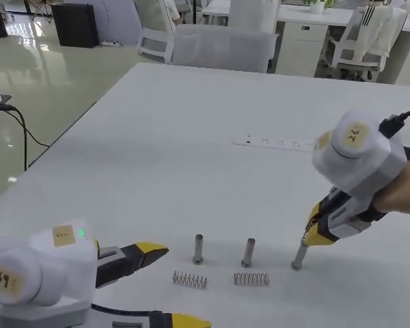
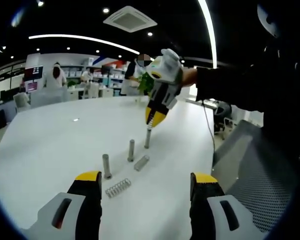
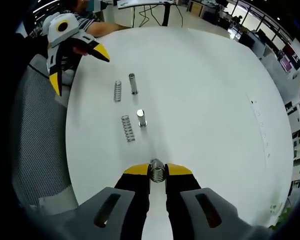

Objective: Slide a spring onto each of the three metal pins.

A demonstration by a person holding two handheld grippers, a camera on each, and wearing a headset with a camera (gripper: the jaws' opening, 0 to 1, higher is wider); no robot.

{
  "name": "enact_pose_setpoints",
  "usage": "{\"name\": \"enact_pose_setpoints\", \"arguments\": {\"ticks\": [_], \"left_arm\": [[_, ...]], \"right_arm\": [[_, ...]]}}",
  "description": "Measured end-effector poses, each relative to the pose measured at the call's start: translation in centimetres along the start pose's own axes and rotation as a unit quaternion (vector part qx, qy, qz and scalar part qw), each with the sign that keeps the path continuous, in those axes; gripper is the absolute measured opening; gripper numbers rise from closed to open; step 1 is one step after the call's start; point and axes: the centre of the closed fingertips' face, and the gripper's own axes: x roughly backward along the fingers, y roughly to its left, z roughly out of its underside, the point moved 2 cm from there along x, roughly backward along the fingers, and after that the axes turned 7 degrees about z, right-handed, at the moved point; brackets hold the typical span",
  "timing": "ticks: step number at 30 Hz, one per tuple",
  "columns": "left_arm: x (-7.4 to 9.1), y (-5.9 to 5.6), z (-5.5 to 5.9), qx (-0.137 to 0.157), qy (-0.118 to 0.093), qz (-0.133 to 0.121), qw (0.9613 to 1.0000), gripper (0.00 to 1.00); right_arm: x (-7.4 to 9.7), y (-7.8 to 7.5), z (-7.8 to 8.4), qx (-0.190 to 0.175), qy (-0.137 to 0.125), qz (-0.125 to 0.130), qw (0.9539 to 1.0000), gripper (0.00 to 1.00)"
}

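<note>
Three short metal pins stand in a row near the table's front: left pin (image 1: 198, 248), middle pin (image 1: 249, 251), right pin (image 1: 299, 256). Two springs lie in front of them, one (image 1: 190, 279) by the left pin and one (image 1: 251, 278) by the middle pin. My right gripper (image 1: 311, 234) is shut on a third spring (image 3: 157, 172), held just over the top of the right pin. My left gripper (image 1: 171, 285) hovers open at the front left, nothing between its jaws. Its own view shows the pins (image 2: 131, 150), both loose springs (image 2: 118, 187) and the right gripper (image 2: 155, 117).
A white power strip (image 1: 273, 142) lies on the white table (image 1: 157, 157) beyond the pins. A grey chair (image 1: 222, 48) stands at the far edge, with office desks behind it. A mesh chair back (image 3: 37, 150) sits close to the table's near edge.
</note>
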Motion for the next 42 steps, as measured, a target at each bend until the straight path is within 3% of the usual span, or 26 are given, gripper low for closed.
{"name": "enact_pose_setpoints", "arguments": {"ticks": [26,42], "left_arm": [[-0.1,0.0,0.2,0.002,0.003,0.000,1.0000,0.65],[-0.1,0.0,0.3,0.002,0.005,-0.001,1.0000,0.64]], "right_arm": [[-3.7,0.6,1.3,-0.006,0.027,-0.009,0.9996,0.08],[-5.0,0.9,1.9,-0.007,0.037,-0.011,0.9993,0.09]]}}
